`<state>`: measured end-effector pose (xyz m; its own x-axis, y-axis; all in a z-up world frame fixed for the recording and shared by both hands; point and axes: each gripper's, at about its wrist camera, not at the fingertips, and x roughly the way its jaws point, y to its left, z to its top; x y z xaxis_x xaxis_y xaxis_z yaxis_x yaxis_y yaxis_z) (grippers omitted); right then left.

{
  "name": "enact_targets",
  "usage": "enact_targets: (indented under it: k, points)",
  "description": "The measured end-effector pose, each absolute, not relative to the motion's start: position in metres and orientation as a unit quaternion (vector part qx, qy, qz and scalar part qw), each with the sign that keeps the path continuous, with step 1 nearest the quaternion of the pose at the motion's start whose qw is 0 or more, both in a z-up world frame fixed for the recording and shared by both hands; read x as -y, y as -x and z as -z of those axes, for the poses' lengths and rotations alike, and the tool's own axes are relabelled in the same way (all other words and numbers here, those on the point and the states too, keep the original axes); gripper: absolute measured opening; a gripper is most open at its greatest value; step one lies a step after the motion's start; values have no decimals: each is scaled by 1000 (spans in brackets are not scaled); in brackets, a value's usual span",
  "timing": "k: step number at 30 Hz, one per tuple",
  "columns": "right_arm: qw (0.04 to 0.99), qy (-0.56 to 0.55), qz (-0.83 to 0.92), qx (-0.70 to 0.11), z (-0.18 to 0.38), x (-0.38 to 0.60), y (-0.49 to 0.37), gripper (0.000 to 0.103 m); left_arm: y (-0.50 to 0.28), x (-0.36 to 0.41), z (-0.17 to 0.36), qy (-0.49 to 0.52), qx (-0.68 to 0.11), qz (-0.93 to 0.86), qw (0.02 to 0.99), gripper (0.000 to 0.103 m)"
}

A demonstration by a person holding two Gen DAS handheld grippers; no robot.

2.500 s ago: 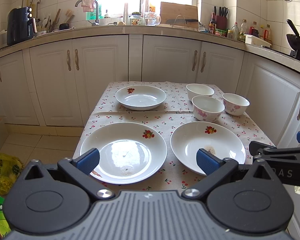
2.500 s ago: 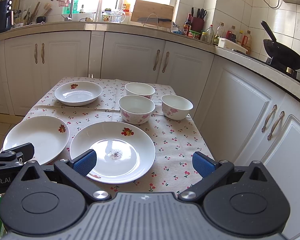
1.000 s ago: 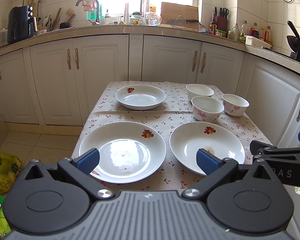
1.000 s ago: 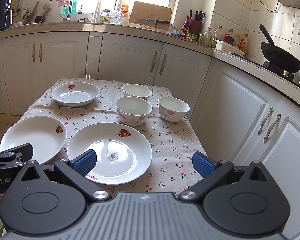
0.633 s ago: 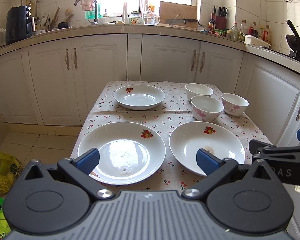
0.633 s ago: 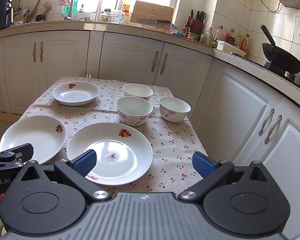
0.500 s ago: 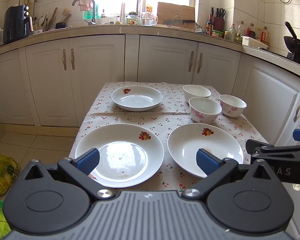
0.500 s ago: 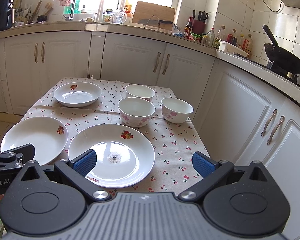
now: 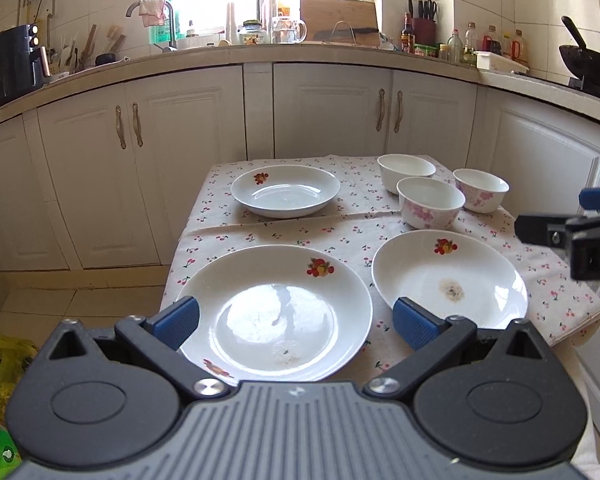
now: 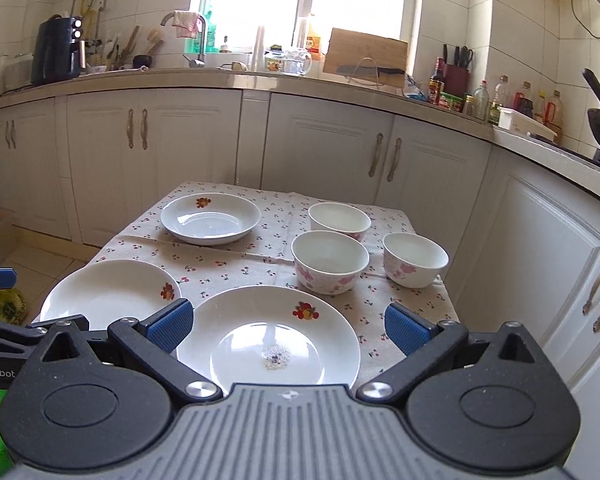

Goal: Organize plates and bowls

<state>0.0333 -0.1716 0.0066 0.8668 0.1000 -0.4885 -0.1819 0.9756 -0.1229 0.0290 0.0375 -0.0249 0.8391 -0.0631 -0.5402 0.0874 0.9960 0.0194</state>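
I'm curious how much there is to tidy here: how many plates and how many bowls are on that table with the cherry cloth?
Plates: 3, near left, near right, far left
Bowls: 3, far one, middle one, right one
Total: 6 dishes, none stacked yet

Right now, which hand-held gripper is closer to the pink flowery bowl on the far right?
Right. The right hand-held gripper hangs over the table's near right part, with the bowl just ahead to its right. The left hand-held gripper is further left, across both big plates.
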Motion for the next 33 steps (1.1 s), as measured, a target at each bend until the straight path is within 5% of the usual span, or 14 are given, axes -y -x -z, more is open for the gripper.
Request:
enact_targets:
  k: [15, 33]
  points:
    - [939, 113, -157, -285, 12, 155, -81, 103, -56, -75, 95, -18, -395, 72, 915, 102]
    - [908, 96, -232, -336, 27, 118, -144, 103, -81, -88, 104, -30, -397, 109, 911, 103]
